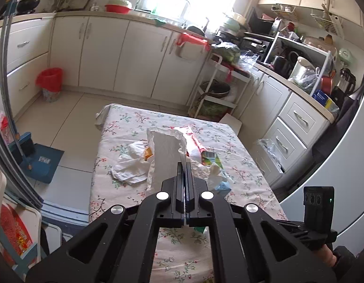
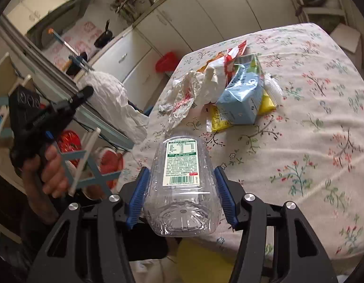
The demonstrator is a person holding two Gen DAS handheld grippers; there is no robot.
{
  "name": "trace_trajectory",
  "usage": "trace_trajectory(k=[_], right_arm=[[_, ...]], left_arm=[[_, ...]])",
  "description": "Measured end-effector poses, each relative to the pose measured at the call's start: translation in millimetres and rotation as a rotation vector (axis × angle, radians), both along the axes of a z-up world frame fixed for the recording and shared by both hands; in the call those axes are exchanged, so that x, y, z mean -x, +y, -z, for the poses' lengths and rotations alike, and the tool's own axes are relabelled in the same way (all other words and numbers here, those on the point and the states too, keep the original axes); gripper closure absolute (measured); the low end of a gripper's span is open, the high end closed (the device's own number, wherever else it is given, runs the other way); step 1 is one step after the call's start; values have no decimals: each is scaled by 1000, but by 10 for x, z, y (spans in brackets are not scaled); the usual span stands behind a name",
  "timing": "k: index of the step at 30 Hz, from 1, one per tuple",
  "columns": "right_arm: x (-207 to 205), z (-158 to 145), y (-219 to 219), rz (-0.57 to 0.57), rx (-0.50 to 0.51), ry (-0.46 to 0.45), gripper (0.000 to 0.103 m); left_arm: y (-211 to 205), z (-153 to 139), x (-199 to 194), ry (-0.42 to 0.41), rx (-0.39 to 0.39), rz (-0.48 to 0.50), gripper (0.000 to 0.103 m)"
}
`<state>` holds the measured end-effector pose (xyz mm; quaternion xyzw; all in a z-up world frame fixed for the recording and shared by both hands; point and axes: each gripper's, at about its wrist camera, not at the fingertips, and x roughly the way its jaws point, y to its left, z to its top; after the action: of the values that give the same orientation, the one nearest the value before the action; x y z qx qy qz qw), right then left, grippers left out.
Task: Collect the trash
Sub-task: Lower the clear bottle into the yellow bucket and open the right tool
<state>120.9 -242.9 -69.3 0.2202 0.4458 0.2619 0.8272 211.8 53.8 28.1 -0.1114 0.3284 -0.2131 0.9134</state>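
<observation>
My left gripper (image 1: 184, 165) is shut on a white paper towel (image 1: 165, 155) and holds it up over the floral table (image 1: 250, 176); the towel also shows in the right wrist view (image 2: 111, 94), off the table's left edge. My right gripper (image 2: 182, 176) is shut on a clear plastic bottle (image 2: 182, 184) with a green and white label, held above the table's near part. On the table lie a crumpled white plastic bag (image 2: 186, 94), a red and white wrapper (image 2: 231, 56), a blue carton (image 2: 243, 94) and a yellow packet (image 2: 219, 120).
A bin with a red liner (image 1: 51, 82) stands on the floor by the far cabinets. A blue dustpan and broom (image 1: 38, 155) lie on the floor left of the table. A white rack (image 1: 212, 94) stands beyond the table. Drawers (image 1: 290, 132) are at right.
</observation>
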Motion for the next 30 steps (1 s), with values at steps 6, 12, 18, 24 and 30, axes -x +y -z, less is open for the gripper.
trace_trajectory(k=[6, 12, 18, 24, 30], right_arm=[[74, -79, -136, 29, -87, 2, 48], [288, -168, -111, -10, -115, -7, 48], [678, -263, 85, -118, -12, -23, 48], [838, 73, 468, -233, 146, 30, 48], [823, 488, 876, -326, 319, 75, 48]], left_arm=[[-77, -11, 72, -19, -5, 24, 102], [-94, -15, 134, -22, -6, 33, 102], [-109, -43, 222, -33, 1, 49, 102], [-176, -119, 452, -66, 0, 79, 102], [-299, -191, 794, -100, -53, 106, 102]])
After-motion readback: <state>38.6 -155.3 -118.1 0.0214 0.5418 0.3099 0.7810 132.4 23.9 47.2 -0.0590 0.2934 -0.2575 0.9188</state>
